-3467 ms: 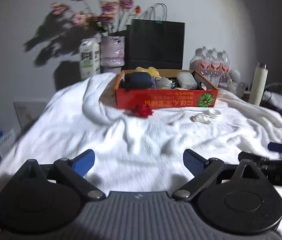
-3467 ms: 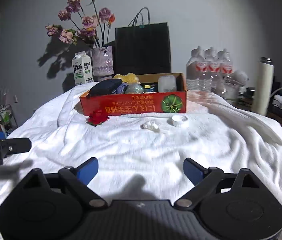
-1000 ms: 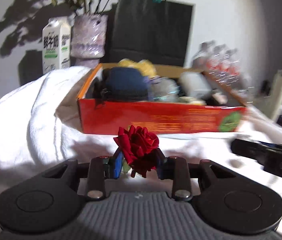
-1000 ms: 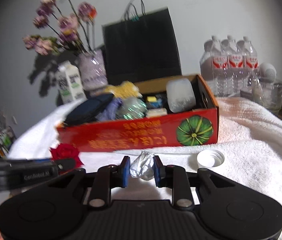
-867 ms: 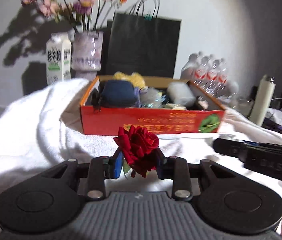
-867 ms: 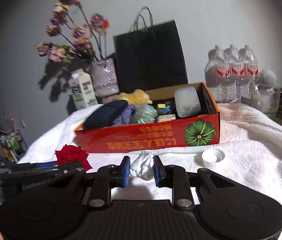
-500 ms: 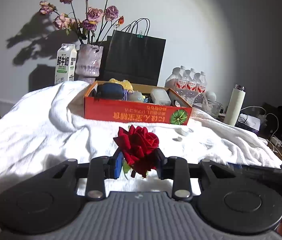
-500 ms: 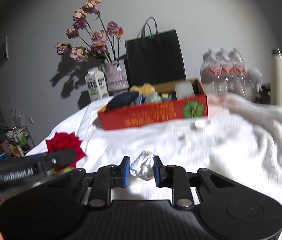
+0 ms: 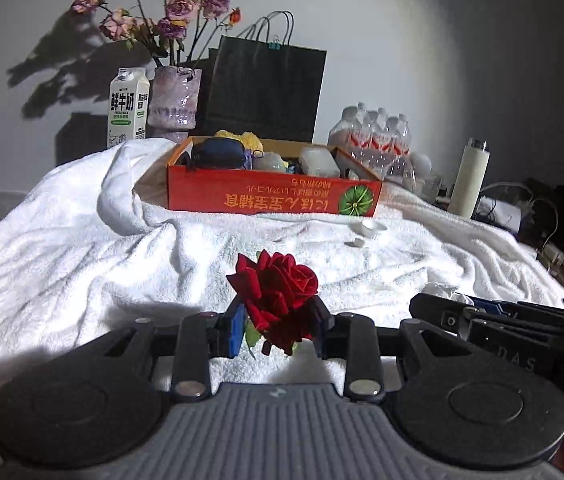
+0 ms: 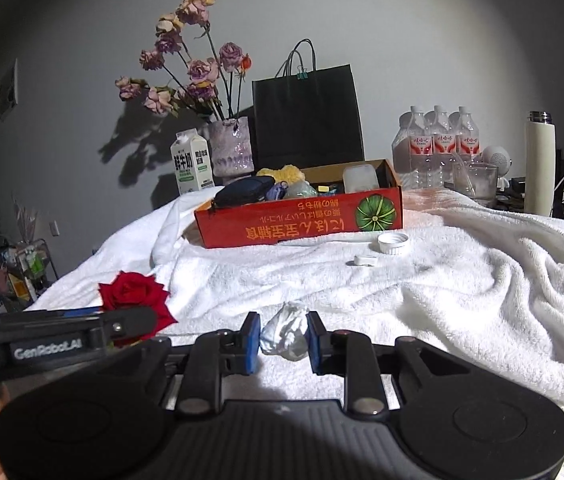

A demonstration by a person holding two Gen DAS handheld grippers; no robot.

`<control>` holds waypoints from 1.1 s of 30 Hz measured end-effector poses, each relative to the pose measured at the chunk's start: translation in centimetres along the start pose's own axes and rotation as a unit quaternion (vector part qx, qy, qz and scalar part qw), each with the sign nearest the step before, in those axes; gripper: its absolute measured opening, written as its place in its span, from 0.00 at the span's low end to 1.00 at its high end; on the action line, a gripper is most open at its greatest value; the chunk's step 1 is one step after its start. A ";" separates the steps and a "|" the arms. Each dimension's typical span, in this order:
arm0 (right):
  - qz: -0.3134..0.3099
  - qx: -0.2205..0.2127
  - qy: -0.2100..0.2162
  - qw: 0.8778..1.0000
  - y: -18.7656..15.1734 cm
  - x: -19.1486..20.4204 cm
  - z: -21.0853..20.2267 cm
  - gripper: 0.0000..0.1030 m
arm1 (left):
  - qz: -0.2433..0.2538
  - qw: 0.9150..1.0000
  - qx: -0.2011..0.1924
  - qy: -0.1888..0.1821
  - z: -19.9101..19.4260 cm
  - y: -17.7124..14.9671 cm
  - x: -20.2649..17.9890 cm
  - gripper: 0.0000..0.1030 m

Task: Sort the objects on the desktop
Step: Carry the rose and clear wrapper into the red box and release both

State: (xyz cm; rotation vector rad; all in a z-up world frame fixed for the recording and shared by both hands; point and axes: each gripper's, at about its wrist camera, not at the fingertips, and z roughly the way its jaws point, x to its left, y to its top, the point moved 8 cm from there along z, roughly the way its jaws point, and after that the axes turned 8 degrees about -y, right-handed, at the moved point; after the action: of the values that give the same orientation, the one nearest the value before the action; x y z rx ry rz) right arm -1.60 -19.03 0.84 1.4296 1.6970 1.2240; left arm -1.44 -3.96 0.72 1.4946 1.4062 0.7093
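Observation:
My left gripper [image 9: 278, 330] is shut on a red rose [image 9: 276, 294], held above the white towel near the table's front. The same rose [image 10: 134, 296] shows at the left of the right wrist view, with the left gripper's dark body in front of it. My right gripper [image 10: 283, 342] is shut on a crumpled white wad of paper [image 10: 285, 334]. In the left wrist view the right gripper's body comes in from the lower right, with the wad [image 9: 443, 290] just showing at its tip. The red cardboard box [image 9: 274, 198] of small items stands far off at the back.
A white bottle cap [image 10: 393, 243] and a small white piece [image 10: 363, 260] lie on the towel [image 10: 461, 280] before the box. Behind it stand a milk carton [image 9: 128, 108], a vase of flowers [image 9: 174, 98], a black paper bag [image 9: 266, 88], water bottles [image 10: 435, 144] and a white flask [image 10: 539, 164].
Both grippers have pulled back from the box toward the table's front, each keeping its load. The box and the cap now look smaller and farther away.

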 end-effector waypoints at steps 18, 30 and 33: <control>-0.008 -0.047 -0.007 0.999 12.1 -4.6 6.4 0.22 | 0.057 0.994 -0.042 -0.088 8.4 14.7 -2.6 0.32; -0.012 0.094 -0.010 0.995 20.4 -6.4 26.9 0.22 | 0.003 0.990 0.143 -0.015 29.8 18.4 2.2 0.35; -0.010 0.138 -0.022 0.990 19.7 -6.5 31.3 0.37 | -0.035 0.987 0.157 -0.003 31.9 18.3 4.5 0.47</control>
State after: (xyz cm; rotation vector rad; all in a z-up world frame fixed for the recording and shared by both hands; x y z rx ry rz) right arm 35.56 -17.07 5.68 1.5816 1.9020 0.9672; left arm 35.44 -5.51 3.66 1.6741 1.6141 0.4534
